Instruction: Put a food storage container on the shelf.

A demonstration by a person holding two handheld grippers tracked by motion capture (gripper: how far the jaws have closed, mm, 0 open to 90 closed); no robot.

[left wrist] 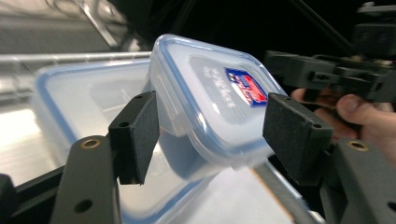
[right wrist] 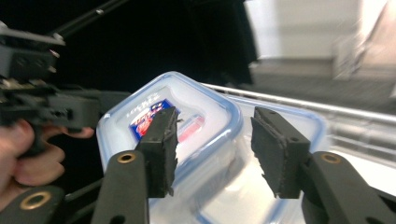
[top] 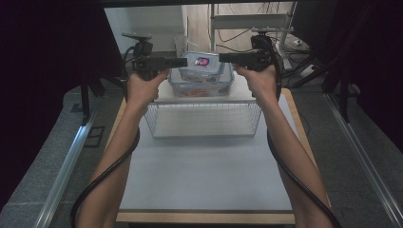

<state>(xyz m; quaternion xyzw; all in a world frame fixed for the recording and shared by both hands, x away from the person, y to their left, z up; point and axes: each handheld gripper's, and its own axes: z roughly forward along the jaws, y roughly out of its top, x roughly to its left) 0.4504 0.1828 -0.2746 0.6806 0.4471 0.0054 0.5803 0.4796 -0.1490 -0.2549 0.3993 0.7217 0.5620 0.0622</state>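
Note:
A small clear container [top: 202,64] with a blue-rimmed lid and a red and blue label hangs tilted just above a larger clear container [top: 199,86]. My left gripper [top: 183,61] comes in from the left and is shut on the small container [left wrist: 210,102], a pad against each side of its near corner [left wrist: 212,135]. My right gripper [top: 221,58] is at the small container's right side. It is open [right wrist: 212,149]: one pad overlaps the lid [right wrist: 187,116] and the other stands apart from it.
The larger container [left wrist: 70,98] has the same blue-rimmed lid and holds something red. In front of it on the white table [top: 204,180] stands a wire basket [top: 204,121]. Dark curtains, stands and cables surround the table's far end.

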